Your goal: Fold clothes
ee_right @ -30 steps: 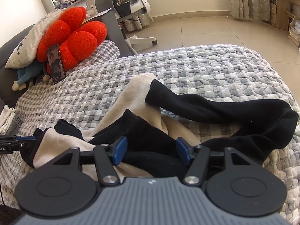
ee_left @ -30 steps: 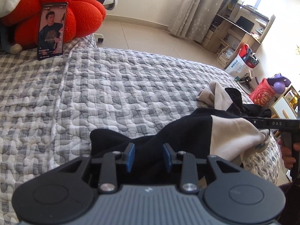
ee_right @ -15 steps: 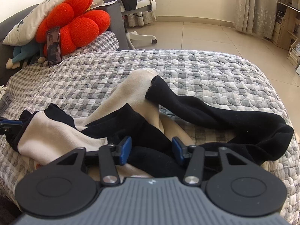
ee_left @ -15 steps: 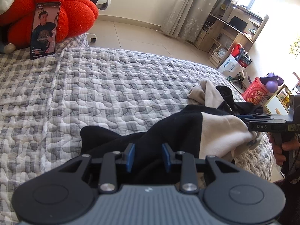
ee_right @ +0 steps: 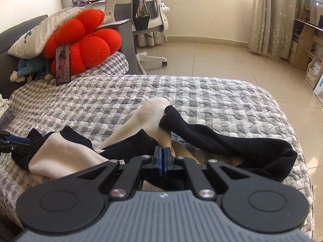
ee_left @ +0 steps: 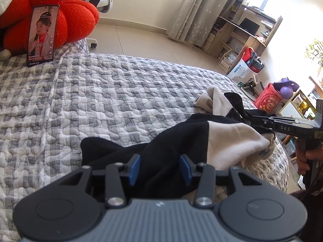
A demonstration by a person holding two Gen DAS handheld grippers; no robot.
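A black and beige garment [ee_left: 232,139] lies crumpled near the front edge of a grey quilted bed [ee_left: 121,92]. My left gripper [ee_left: 159,169] sits low over its black part, and its jaws are opening with black cloth lying loosely between the blue pads. From the right wrist view the left gripper [ee_right: 12,143] shows at the garment's [ee_right: 60,157] left end. My right gripper [ee_right: 162,158] has its pads pressed together on a fold of black cloth. In the left wrist view the right gripper [ee_left: 252,119] bites the garment's far right side, with a hand [ee_left: 302,157] on its handle.
A phone [ee_left: 42,35] with a lit screen leans on a red flower cushion [ee_left: 76,18] at the head of the bed. An office chair [ee_right: 145,20] stands beyond on the tiled floor. Bags [ee_left: 246,68] and a wooden shelf stand beside the bed's right edge.
The right gripper's jaws have gone from wide apart to fully together on the black cloth. The left gripper's jaws have widened a little. Both hands stay roughly in place.
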